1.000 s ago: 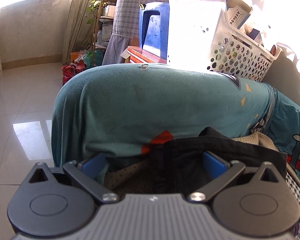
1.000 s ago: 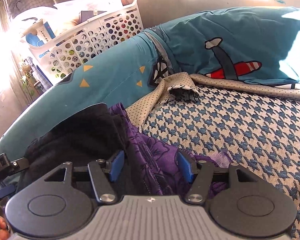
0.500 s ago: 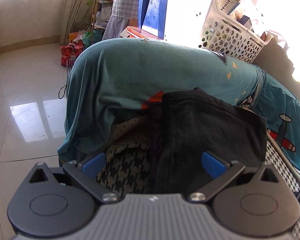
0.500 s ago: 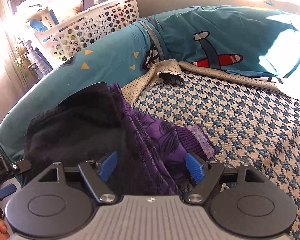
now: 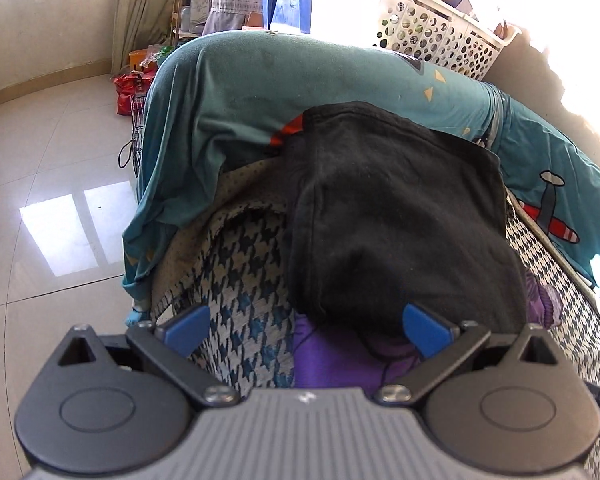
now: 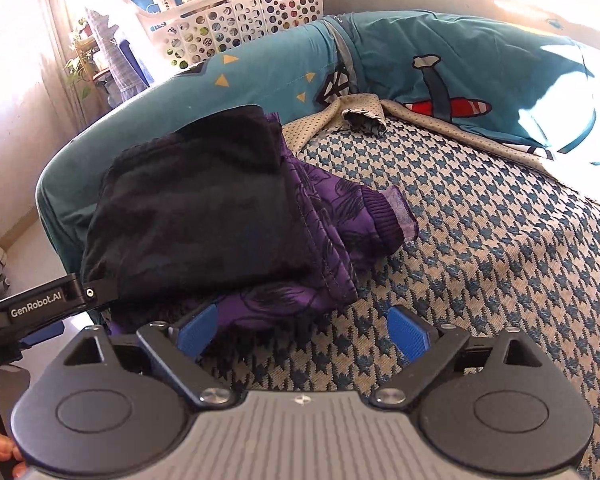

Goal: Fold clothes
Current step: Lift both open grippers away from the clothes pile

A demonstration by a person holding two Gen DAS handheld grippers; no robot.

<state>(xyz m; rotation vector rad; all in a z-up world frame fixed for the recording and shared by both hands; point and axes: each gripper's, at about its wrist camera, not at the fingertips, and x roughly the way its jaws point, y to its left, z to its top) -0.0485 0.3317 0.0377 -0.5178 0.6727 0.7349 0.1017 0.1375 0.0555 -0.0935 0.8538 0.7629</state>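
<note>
A folded black garment (image 5: 396,216) lies on a folded purple patterned garment (image 6: 340,208) on the houndstooth-covered sofa seat (image 6: 500,240). The black garment also shows in the right wrist view (image 6: 196,216), with a purple cuff sticking out at its right. My left gripper (image 5: 306,326) is open and empty, just short of the pile's near edge. My right gripper (image 6: 304,332) is open and empty, close to the pile's front edge over the seat. The left gripper's finger (image 6: 60,300) shows at the pile's left side in the right wrist view.
A teal cover with plane prints (image 6: 460,64) drapes the sofa arm and back. A white perforated laundry basket (image 5: 440,36) stands behind the arm. Tiled floor (image 5: 52,160) lies to the left, with red bags and a shelf of plants by the wall.
Both grippers have drawn back and risen from the pile. The folded black and purple garments now lie free on the seat, more of them in view.
</note>
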